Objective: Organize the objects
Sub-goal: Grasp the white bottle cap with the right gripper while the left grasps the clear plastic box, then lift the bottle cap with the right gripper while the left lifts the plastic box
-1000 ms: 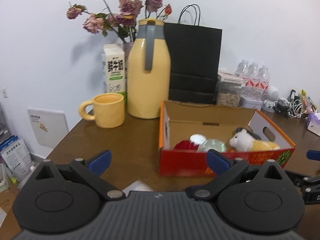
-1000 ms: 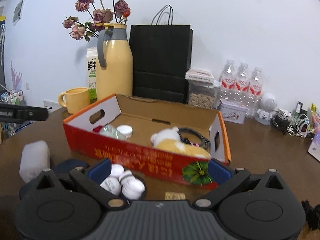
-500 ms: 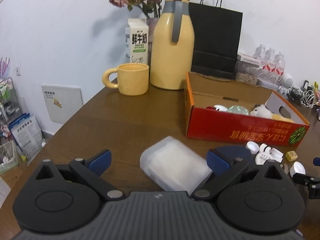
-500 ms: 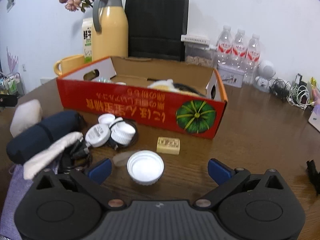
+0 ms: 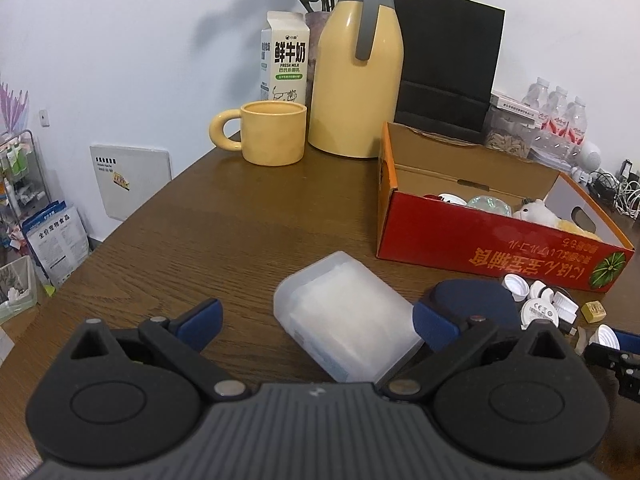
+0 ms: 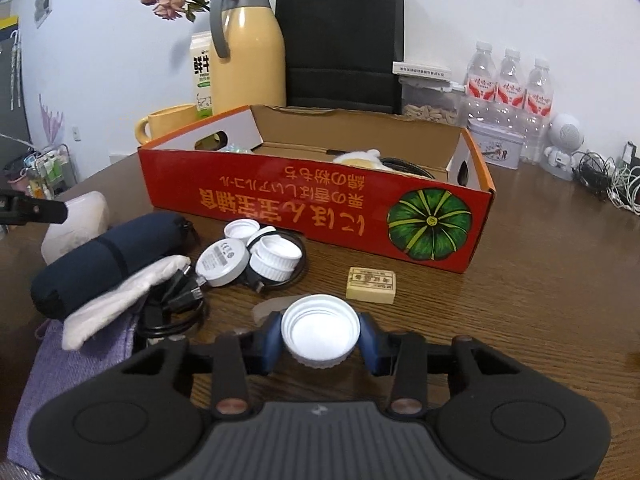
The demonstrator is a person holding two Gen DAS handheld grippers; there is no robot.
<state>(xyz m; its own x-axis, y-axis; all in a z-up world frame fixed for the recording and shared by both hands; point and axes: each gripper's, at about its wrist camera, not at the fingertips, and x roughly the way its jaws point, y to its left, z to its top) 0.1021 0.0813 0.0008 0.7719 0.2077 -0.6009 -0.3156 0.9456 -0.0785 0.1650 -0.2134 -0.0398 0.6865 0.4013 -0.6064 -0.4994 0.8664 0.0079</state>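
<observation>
Down at the near edge of the bench [image 6: 540, 272], the right gripper [image 6: 320, 334] has its jaws closing around a white bottle cap [image 6: 320, 330]; the blue pads [image 6: 370, 340] sit against the cap's left and right sides, and the cap lies open side up on the wood. Just beyond it lies a small tan block [image 6: 371, 290], and behind that the long red cardboard box [image 6: 320, 208] stands across the middle of the bench, with a plush toy [image 6: 360, 156] inside. Left of the cap is a cluster of more white caps [image 6: 276, 254], a round white charger [image 6: 222, 263] with black cables, and a dark blue pouch [image 6: 104, 256].

Meanwhile the left gripper [image 5: 316, 322] stands wide apart, gripping nothing. A translucent plastic case [image 5: 346, 316] lies on the bench between its fingers, close against the right finger, well clear of the left one. Toward the far edge stand a yellow mug [image 5: 272, 132], a milk carton [image 5: 285, 56] and a yellow jug [image 5: 356, 68].
</observation>
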